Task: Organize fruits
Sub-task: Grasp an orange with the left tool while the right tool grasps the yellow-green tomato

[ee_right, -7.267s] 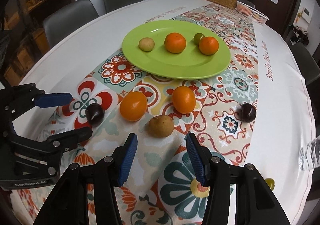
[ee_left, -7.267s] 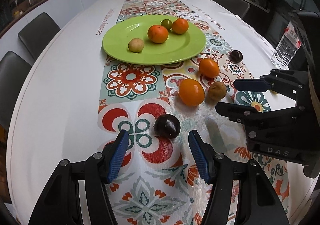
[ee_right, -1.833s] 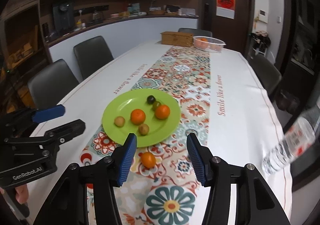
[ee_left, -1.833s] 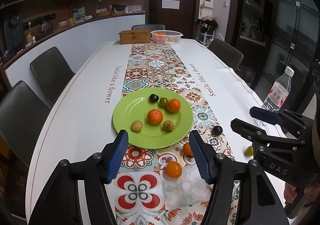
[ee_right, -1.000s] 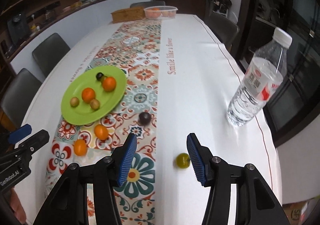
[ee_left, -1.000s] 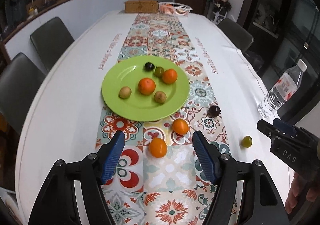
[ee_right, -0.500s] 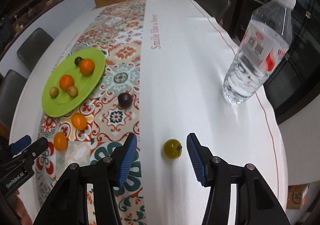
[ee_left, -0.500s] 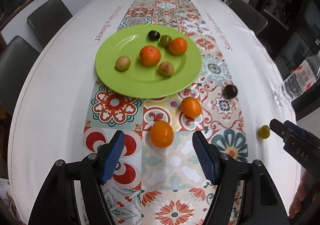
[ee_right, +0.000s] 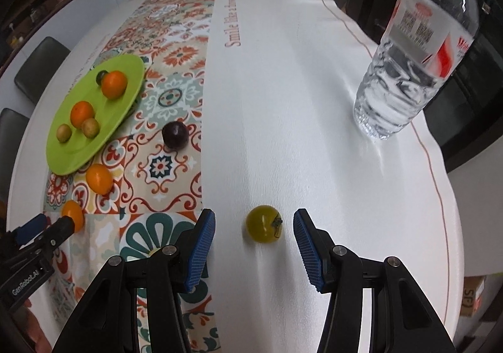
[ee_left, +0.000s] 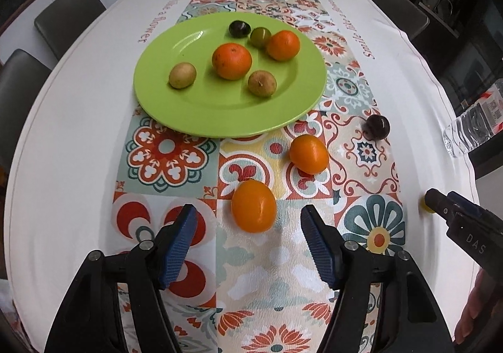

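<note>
Just short of the green plate, the left gripper tips steeply down at an orange, jaws just narrowed but clear of it. Well right of the plate, the right gripper angles down too, gaping around a yellow-green tomato, no contact.
</note>
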Action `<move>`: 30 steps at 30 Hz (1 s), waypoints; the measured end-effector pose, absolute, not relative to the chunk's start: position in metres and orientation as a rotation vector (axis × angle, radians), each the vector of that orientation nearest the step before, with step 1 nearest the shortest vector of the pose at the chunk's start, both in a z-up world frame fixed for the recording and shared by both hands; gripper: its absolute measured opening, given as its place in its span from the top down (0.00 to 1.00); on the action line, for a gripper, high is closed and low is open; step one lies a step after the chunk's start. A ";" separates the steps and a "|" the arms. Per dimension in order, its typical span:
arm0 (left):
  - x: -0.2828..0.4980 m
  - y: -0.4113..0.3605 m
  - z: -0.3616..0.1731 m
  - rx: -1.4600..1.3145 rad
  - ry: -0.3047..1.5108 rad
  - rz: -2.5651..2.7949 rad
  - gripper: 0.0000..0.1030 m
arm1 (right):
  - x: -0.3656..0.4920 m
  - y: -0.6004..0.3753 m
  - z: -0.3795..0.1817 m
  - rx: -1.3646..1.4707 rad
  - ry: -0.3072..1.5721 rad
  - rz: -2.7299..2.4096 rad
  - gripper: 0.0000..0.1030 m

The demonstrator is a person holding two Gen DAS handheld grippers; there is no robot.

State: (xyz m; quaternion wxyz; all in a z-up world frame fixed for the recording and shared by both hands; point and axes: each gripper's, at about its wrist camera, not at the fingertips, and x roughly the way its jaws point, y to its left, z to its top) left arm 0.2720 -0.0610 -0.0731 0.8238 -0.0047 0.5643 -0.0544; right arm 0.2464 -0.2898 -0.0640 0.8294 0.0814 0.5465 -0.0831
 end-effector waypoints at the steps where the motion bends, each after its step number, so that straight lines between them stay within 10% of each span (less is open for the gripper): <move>1: 0.273 -0.061 -0.075 -0.013 1.206 -0.118 0.39 | 0.247 -0.290 -0.066 0.173 1.163 -0.176 0.49; 30: 0.278 -0.064 -0.090 -0.011 1.229 -0.157 0.69 | 0.248 -0.287 -0.083 0.168 1.172 -0.157 0.72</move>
